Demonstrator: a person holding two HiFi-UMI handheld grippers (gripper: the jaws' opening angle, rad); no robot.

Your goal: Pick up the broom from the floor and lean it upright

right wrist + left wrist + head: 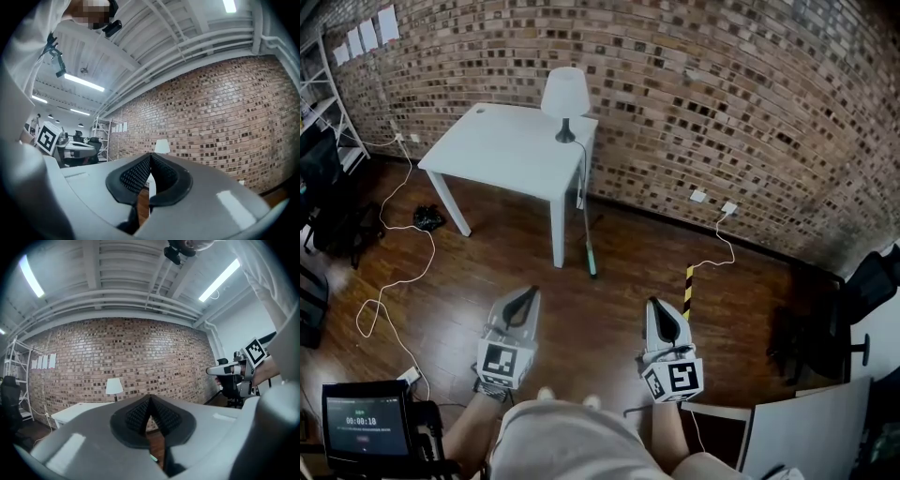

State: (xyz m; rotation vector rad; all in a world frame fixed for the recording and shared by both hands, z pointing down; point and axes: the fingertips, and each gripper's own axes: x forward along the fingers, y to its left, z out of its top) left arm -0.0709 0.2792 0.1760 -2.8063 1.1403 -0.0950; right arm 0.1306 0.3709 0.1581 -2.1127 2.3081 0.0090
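Grey and level over the floor [478, 272], holding left gripper [528, 298] and right gripper [659, 309] with jaws pinched together, empty, well short of the broom [590, 258] leaning upright against the table [497, 150] beside the lamp [565, 94].

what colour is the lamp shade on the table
The lamp shade is white, on a dark stem and base. It shows best in the head view.

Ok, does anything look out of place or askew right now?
Nothing much: the broom leans against the table, green end on the floor. Only a white cable trails in loose loops over the floor at left.
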